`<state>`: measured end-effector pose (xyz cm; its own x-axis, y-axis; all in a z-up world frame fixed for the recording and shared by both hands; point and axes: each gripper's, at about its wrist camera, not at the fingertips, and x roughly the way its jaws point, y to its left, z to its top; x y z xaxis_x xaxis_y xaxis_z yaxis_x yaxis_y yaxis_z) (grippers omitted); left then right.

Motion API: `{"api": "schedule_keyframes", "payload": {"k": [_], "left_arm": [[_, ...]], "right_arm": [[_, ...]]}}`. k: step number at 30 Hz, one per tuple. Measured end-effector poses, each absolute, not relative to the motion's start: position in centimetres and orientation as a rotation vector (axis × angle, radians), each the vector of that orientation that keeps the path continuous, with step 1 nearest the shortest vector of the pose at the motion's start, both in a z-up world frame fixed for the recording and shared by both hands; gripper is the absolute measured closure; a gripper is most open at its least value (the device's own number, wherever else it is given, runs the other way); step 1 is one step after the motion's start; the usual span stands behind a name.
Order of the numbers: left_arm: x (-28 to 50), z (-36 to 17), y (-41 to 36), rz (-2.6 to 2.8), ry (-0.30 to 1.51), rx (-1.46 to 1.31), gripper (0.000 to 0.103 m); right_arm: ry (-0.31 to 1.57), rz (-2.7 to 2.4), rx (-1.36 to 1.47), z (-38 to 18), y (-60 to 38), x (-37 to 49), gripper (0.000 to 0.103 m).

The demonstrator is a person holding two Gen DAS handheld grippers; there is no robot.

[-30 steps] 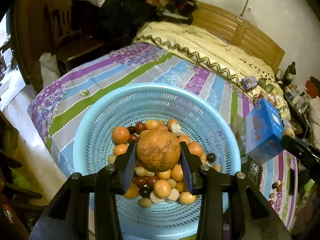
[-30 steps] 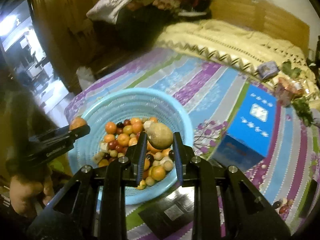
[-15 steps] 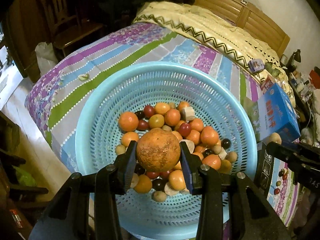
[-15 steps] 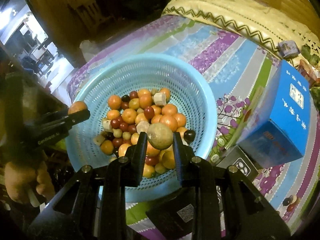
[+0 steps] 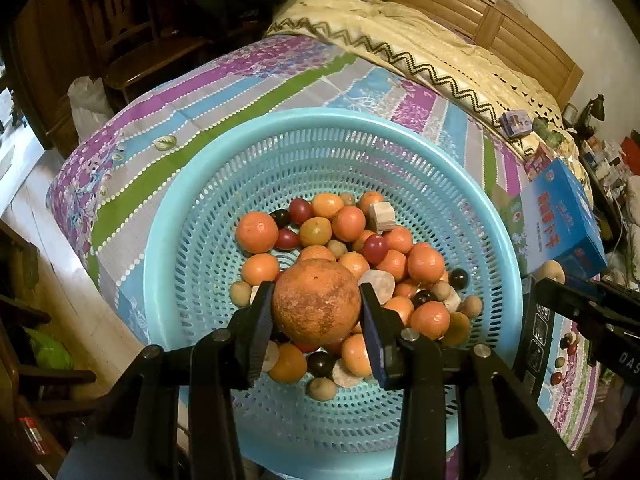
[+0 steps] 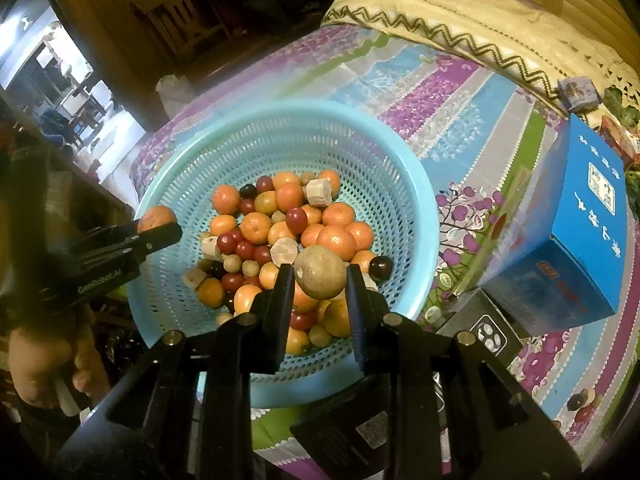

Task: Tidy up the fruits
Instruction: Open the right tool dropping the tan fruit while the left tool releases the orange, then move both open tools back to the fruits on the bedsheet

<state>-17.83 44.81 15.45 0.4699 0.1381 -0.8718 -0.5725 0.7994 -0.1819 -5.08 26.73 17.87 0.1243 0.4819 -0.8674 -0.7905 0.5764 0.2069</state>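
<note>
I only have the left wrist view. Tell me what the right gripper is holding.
Observer: The right gripper is shut on a round tan fruit, smaller than your orange, over the near part of the blue basket.
Operator: Report what sits right of the basket, behind my blue box.
Observer: The blue box stands on a dark package with a white icon.
Operator: Give me my own gripper from outside.
Observer: The left gripper pokes over the basket's left rim; the rough orange shows at its tip, and the bare hand shows below it.
</note>
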Motion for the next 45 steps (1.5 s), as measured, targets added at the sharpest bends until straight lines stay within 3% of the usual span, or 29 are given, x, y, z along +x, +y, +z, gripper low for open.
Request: {"api": "schedule_keyframes", "payload": {"k": [13, 16, 18, 29, 35, 40, 42, 44, 45], "left_arm": [[-17.9, 14.8, 45.1, 0.473, 1.017, -0.51, 0.06], [-17.9, 14.8, 45.2, 0.481, 1.015, -0.506, 0.046], [-18.0, 14.9, 45.1, 0.484, 1.007, -0.507, 0.044], [-18.0, 15.7, 44.8, 0.49, 0.98, -0.51, 0.039], [-17.9, 16.8, 42.2, 0.486, 0.925, -0.455, 0.024], [-18.2, 16.8, 41.1, 0.498, 0.894, -0.48, 0.024], [-18.4, 16.6, 40.8, 0.496, 0.883, -0.501, 0.024], [-18.6, 16.6, 40.3, 0.502, 0.872, -0.5, 0.024], [-18.7, 16.8, 39.9, 0.506, 0.858, -0.491, 0.024]], "right_arm": [[1.102, 0.95, -0.332, 17.5, 27.2, -5.0, 0.075], [1.101, 0.953, -0.332, 17.5, 27.4, -5.1, 0.066], [1.095, 0.958, -0.333, 17.5, 27.4, -5.2, 0.062], [0.99, 0.967, -0.299, 19.4, 25.6, -6.4, 0.061], [0.855, 0.927, -0.27, 21.2, 22.0, -8.4, 0.061], [0.801, 0.889, -0.25, 21.3, 18.8, -9.3, 0.06], [0.771, 0.862, -0.244, 21.4, 17.5, -9.6, 0.057], [0.717, 0.824, -0.23, 21.6, 15.9, -10.2, 0.037], [0.662, 0.796, -0.211, 22.0, 14.7, -10.6, 0.033]]}}
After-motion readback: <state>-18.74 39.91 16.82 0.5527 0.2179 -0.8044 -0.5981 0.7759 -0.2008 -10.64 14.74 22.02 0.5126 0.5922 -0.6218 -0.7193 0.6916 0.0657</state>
